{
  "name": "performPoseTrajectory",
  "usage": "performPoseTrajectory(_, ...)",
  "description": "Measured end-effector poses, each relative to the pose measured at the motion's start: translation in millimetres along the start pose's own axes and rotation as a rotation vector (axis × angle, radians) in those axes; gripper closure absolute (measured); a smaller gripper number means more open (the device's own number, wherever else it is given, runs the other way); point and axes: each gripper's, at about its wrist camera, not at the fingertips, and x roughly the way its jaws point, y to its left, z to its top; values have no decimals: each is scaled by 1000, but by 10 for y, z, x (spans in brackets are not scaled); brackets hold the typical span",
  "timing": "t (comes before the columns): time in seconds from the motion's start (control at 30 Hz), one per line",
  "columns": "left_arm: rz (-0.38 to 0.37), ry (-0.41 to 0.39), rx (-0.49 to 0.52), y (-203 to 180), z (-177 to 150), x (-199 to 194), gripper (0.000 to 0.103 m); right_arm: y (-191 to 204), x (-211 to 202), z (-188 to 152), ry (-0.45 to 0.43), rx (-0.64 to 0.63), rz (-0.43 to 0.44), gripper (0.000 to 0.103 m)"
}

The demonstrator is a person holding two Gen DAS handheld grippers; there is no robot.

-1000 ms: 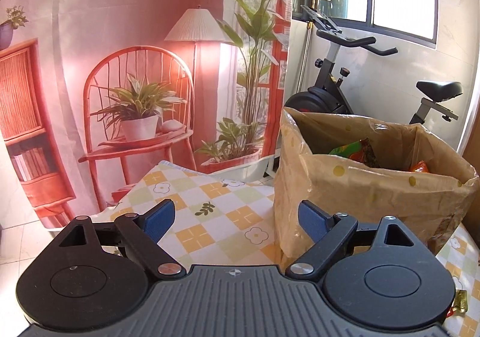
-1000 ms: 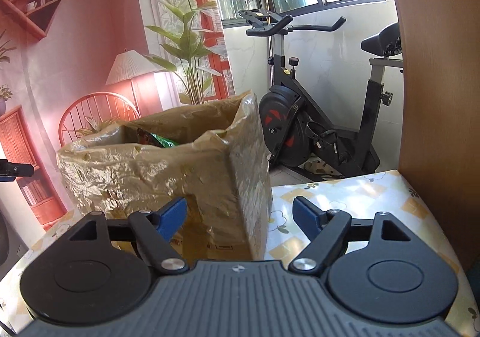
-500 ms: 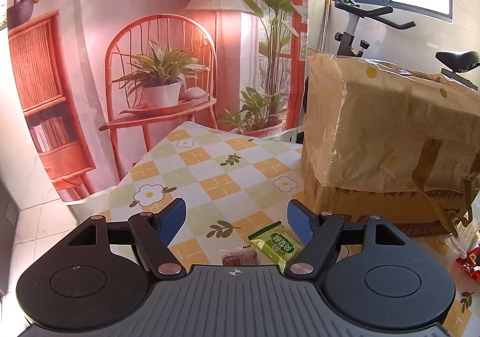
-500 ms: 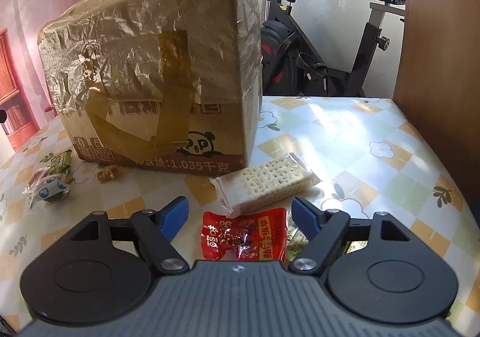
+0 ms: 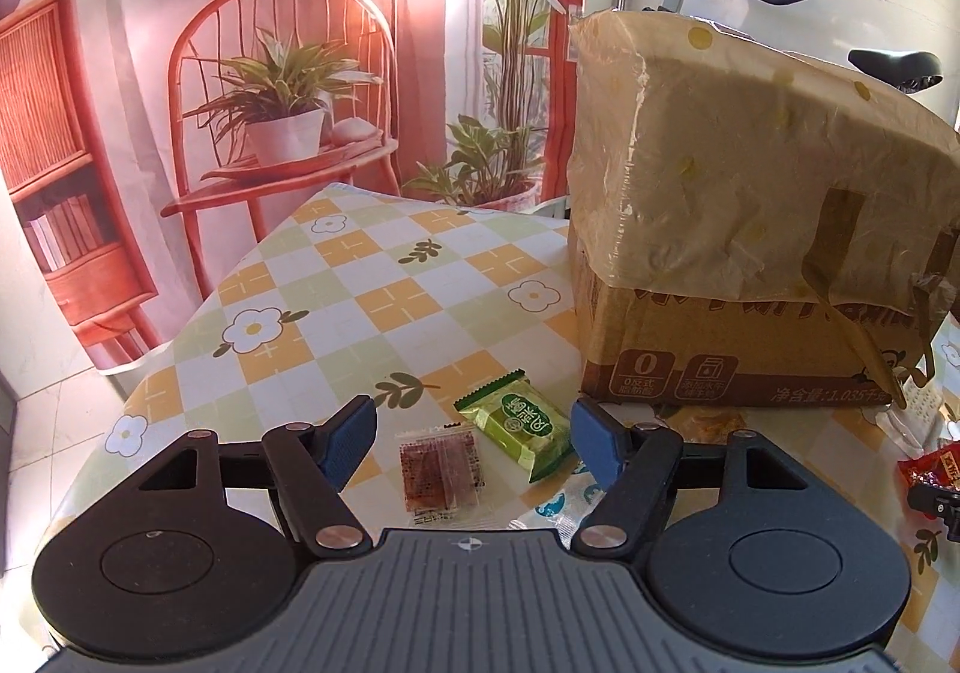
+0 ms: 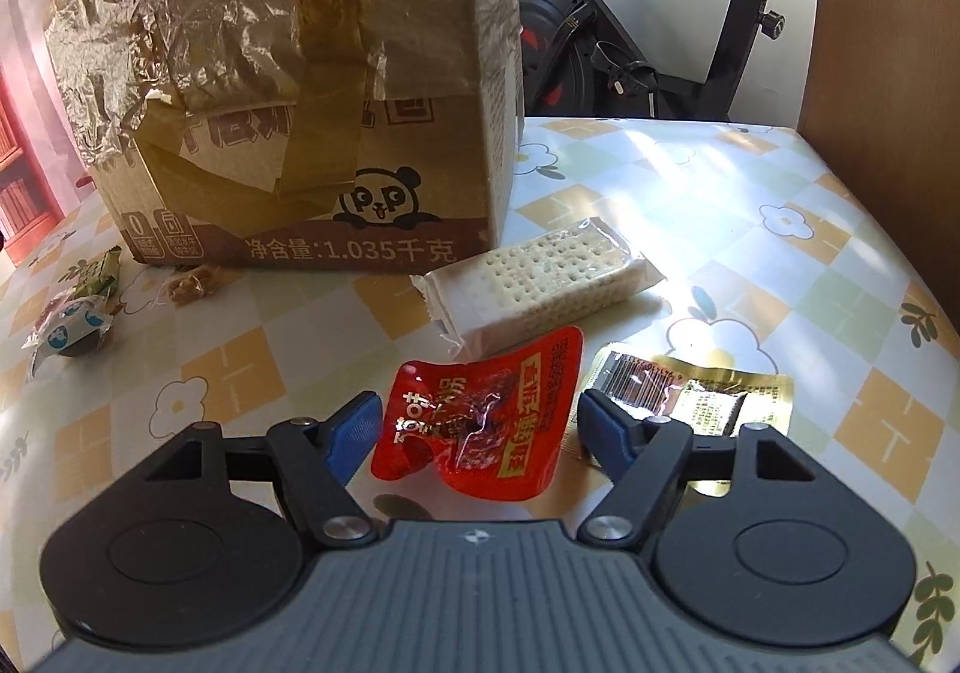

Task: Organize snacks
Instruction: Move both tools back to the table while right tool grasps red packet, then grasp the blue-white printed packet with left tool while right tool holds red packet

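Note:
A tall cardboard box [image 5: 720, 229] wrapped in crinkled plastic stands on the checked tablecloth [image 5: 360, 283]. My left gripper [image 5: 471, 427] hangs low over the cloth, its jaws closing. A green packet [image 5: 519, 424] and a clear packet of dark red snack [image 5: 441, 469] lie between its fingers, untouched by the pads. My right gripper [image 6: 477, 415] stands open around a red packet [image 6: 510, 391] lying in front of the box [image 6: 300, 103], pads apart from it. A cracker pack [image 6: 540, 283] and a gold packet [image 6: 708, 403] lie close by.
A blue-and-white wrapped candy [image 6: 69, 331], a small brown snack [image 6: 192, 283] and the green packet [image 6: 96, 274] lie left of the box. An exercise bike [image 6: 630, 43] stands behind the table. A wooden panel [image 6: 888, 43] rises at the right edge.
Both grippers have come down from the level of the box's open top to just above the tablecloth. The snacks now lie between their fingers. The left jaws have narrowed.

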Motion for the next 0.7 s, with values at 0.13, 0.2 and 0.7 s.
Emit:
performPoseTrajectory(0.13, -12, 22, -3, 2, -22, 15, 34, 59, 42, 33, -1, 0, 29, 33)
performPoseTrajectory(0.2, -16, 26, -2, -8, -24, 12, 34, 86, 47, 56, -5, -1, 50, 37)
performPoseTrajectory(0.7, -25, 59, 14, -18, -84, 50, 35, 127, -55, 8, -15, 30, 114, 53)
